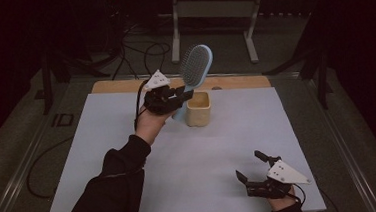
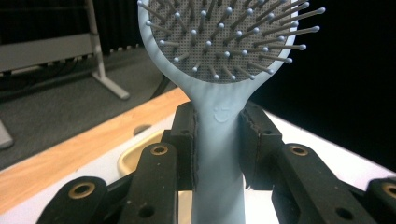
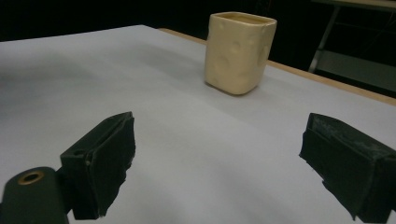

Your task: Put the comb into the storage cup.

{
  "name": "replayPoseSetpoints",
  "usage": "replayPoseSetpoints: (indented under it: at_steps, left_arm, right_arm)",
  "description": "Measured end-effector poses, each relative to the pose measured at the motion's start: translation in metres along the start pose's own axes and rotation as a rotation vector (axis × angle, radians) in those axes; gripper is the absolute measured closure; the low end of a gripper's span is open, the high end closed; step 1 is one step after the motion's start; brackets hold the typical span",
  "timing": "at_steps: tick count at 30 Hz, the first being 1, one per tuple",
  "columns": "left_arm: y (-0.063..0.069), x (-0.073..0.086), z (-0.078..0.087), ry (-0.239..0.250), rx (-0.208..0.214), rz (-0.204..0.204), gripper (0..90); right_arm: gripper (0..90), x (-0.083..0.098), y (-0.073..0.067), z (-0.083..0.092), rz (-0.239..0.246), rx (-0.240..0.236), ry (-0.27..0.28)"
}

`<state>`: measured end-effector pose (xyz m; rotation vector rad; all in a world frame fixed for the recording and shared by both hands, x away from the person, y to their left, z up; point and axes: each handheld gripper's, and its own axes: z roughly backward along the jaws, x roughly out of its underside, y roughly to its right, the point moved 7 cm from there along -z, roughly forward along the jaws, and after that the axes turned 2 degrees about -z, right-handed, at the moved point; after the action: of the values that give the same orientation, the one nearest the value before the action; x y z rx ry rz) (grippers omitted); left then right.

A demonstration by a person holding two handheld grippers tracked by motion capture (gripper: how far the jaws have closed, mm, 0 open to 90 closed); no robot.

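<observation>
A light blue hairbrush (image 1: pixel 195 65) with grey bristles is held up in the air, tilted, its head above the far side of the table. My left gripper (image 1: pixel 175 96) is shut on its handle, just left of a cream square cup (image 1: pixel 198 108). In the left gripper view both pads clamp the brush's handle (image 2: pixel 218 140), with the bristled head (image 2: pixel 229 37) above and the cup's rim (image 2: pixel 140 151) below. My right gripper (image 1: pixel 250 168) rests open near the front right of the table, nothing between its jaws. The cup (image 3: pixel 239 51) stands upright ahead of the right gripper (image 3: pixel 219 158).
A white sheet (image 1: pixel 179 156) covers the table, with a wooden strip (image 1: pixel 119 85) bare along the far edge. Cables and a metal stand's legs (image 1: pixel 176 36) lie on the floor beyond the table. A dark sleeve (image 1: pixel 111 186) reaches in from the bottom left.
</observation>
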<state>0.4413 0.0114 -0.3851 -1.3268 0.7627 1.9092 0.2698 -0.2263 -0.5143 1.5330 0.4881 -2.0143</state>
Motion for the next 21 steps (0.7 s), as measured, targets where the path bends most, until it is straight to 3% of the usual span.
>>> replayPoseSetpoints:
  at_steps: [4,8,19,21]
  left_arm:
    - [0.002,-0.007,-0.009,0.015,-0.008,-0.009,69.8]
    - [0.003,-0.014,-0.016,-0.001,-0.004,-0.022,69.8]
    - [0.0,-0.037,-0.037,0.05,-0.006,-0.013,69.8]
    - [0.001,-0.04,-0.04,0.061,0.009,-0.009,69.8]
  right_arm:
    - [9.6,-0.001,0.001,0.001,-0.003,0.002,0.007]
    - [9.6,-0.001,0.001,0.001,-0.001,0.002,0.007]
    - [9.6,-0.002,0.001,0.001,-0.005,-0.004,0.013]
    - [9.6,-0.002,0.001,0.001,-0.007,-0.004,0.013]
